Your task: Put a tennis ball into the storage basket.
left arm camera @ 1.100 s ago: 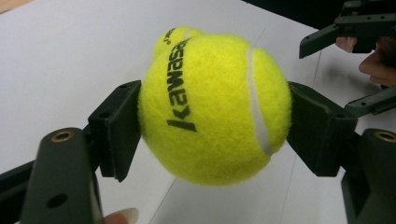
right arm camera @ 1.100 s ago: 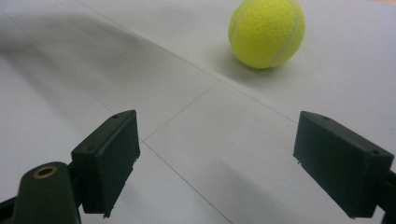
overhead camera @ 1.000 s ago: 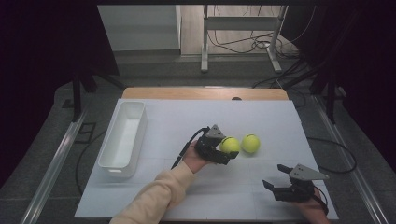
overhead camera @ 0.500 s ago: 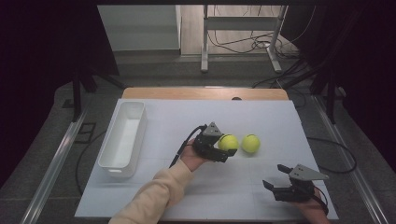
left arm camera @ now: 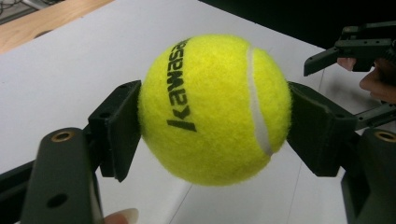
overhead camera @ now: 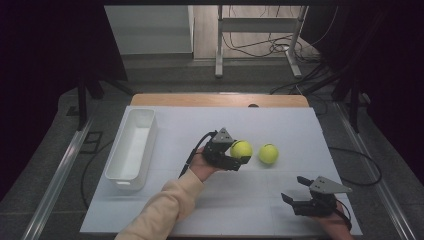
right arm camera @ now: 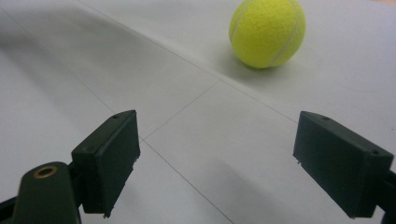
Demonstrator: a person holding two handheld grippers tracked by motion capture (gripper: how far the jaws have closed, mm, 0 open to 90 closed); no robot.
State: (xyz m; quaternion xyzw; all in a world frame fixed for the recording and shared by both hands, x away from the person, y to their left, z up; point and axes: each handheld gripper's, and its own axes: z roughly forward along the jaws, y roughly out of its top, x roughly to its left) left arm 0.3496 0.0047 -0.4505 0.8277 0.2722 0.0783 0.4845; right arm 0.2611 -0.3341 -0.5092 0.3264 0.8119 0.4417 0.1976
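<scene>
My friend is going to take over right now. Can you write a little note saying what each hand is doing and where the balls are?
Left hand-held gripper: shut on one tennis ball, held near the middle of the table.
Right hand-held gripper: open, holding nothing, low at the near right of the white table.
The second ball lies loose on the table, just right of the held one.
The white bin sits at the left, with nothing visible inside.
Done: one ball gripped.
Left, most likely: carry it to the bin, then fetch the other ball.
</scene>
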